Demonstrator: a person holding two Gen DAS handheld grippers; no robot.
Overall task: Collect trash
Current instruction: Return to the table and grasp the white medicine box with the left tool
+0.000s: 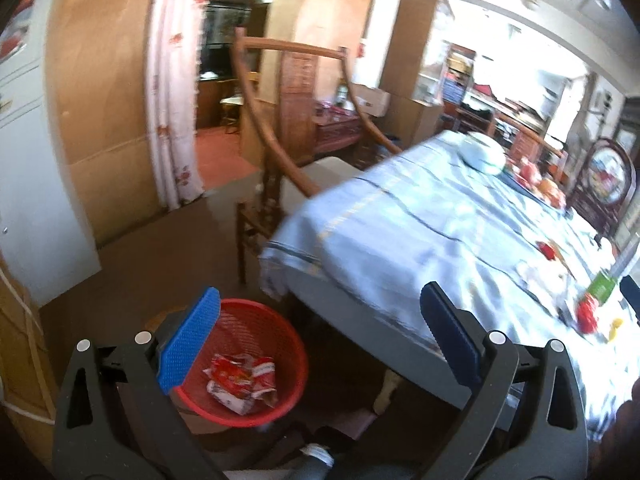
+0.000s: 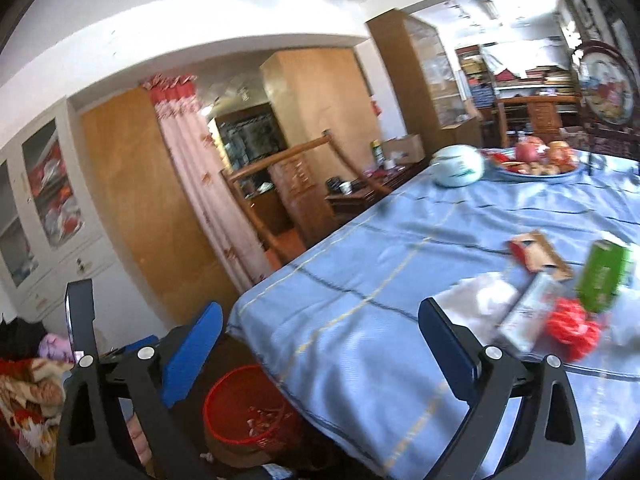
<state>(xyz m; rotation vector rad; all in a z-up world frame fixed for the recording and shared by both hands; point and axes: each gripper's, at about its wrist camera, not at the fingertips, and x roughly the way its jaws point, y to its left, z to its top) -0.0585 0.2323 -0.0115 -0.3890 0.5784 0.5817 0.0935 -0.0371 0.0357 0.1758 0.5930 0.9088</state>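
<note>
Both jaws stand wide open and empty: the left gripper [image 1: 320, 344] hangs above the red basket [image 1: 280, 412], which already holds a crumpled red wrapper [image 1: 240, 380]. The next pick seems due; the right gripper [image 2: 320, 344] must reach farther, to the table [image 2: 360, 288]. Only the right view clearly shows the remaining litter: white packet [image 2: 524, 316], red bag [image 2: 572, 328], green can [image 2: 604, 276].

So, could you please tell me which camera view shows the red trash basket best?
The left wrist view: the red trash basket sits close, seen from above, with crumpled wrappers inside. The right wrist view shows the basket smaller, partly tucked under the table edge, its contents blurred.
</note>
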